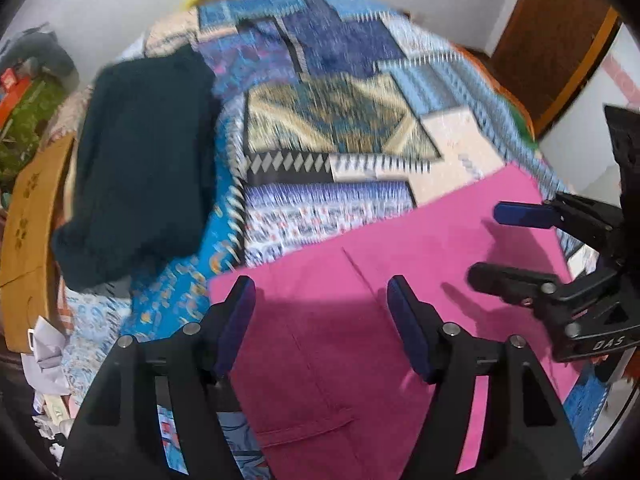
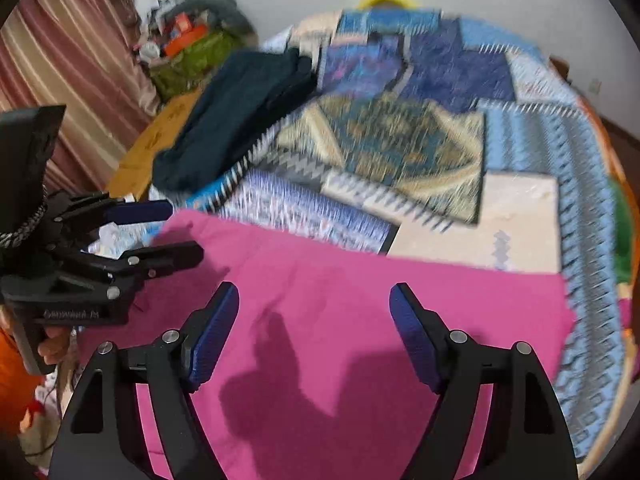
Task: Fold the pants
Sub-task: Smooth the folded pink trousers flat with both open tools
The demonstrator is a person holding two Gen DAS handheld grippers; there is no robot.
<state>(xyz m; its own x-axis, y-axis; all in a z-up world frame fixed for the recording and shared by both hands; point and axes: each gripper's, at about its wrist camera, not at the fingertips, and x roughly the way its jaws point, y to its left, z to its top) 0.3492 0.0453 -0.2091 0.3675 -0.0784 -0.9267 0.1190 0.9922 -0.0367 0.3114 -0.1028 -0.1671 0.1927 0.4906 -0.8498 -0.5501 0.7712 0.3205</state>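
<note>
Looking down through both wrist cameras, I see the pink pants (image 1: 400, 280) spread flat on the bed, over a patchwork quilt (image 1: 332, 120) of blue, purple and cream blocks. The pants fill the near part of both views, and in the left wrist view a seam and a pocket welt show on the cloth.

My left gripper (image 1: 320, 300) hangs above the pants with its jaws released and spread apart; only bare pink fabric shows between the blue pads (image 1: 236, 324), and they press on nothing. My right gripper (image 2: 314, 308) is likewise let go, its jaws wide apart over the pants with nothing pinched between them. Its shadow falls on the cloth below.

Each gripper shows in the other's camera: the right one comes in from the right edge of the left view, the left one from the left edge of the right view, both over the pink fabric with their jaws parted.

A dark teal garment (image 1: 140, 160) lies further up the bed on the left side, well apart from the pants. Beyond it I see a brown cardboard box (image 1: 28, 216) beside the bed, a striped curtain (image 2: 68, 68) and a pile of clutter against the white wall. Much of the quilt is blurred.
</note>
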